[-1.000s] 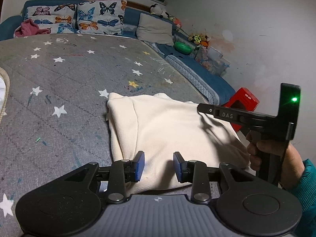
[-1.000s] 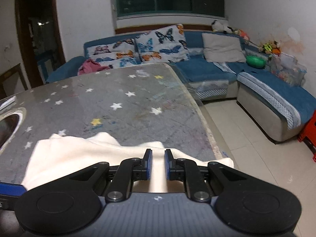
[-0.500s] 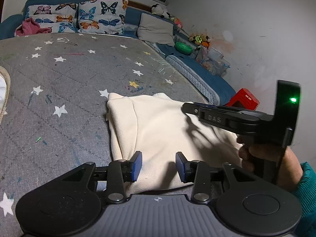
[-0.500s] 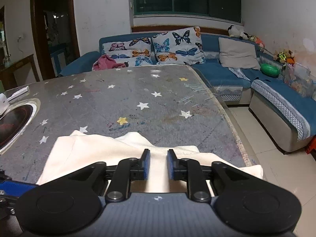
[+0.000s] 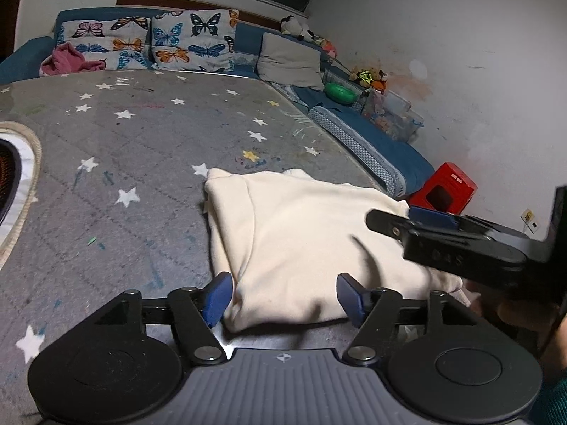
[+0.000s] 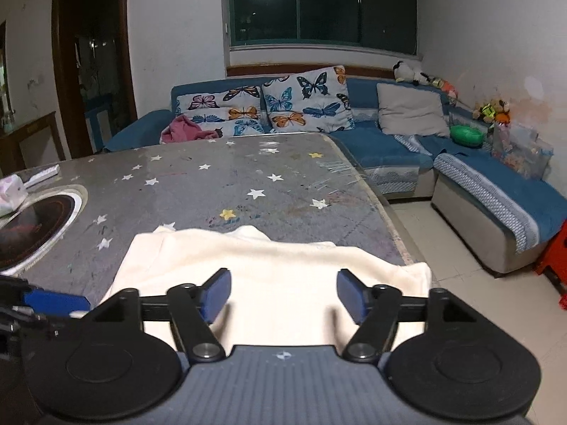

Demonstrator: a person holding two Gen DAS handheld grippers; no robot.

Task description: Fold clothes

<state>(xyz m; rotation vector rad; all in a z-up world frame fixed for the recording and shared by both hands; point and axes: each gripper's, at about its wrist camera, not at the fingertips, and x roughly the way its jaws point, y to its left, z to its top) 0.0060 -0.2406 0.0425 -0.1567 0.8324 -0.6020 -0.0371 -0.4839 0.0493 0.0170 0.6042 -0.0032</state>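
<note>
A cream garment [image 5: 304, 233] lies folded into a rough rectangle near the right edge of the grey star-patterned table [image 5: 124, 148]. My left gripper [image 5: 285, 295] stands open at the garment's near edge, its blue pads on either side of the cloth with nothing held. The right gripper's finger [image 5: 428, 226] hovers over the garment's right side in the left wrist view, held by a hand [image 5: 524, 322]. In the right wrist view the right gripper [image 6: 283, 295] is open above the cream garment [image 6: 269, 265], nothing between its pads.
A round induction hob [image 6: 32, 226] is set into the table at the left. A blue sofa [image 6: 389, 148] with butterfly cushions runs along the far and right sides. A red stool [image 5: 443, 191] stands on the floor past the table's right edge.
Both grippers have opened wide from a nearly shut stance. The right gripper has drifted further over the garment's right side; the garment itself has not moved.
</note>
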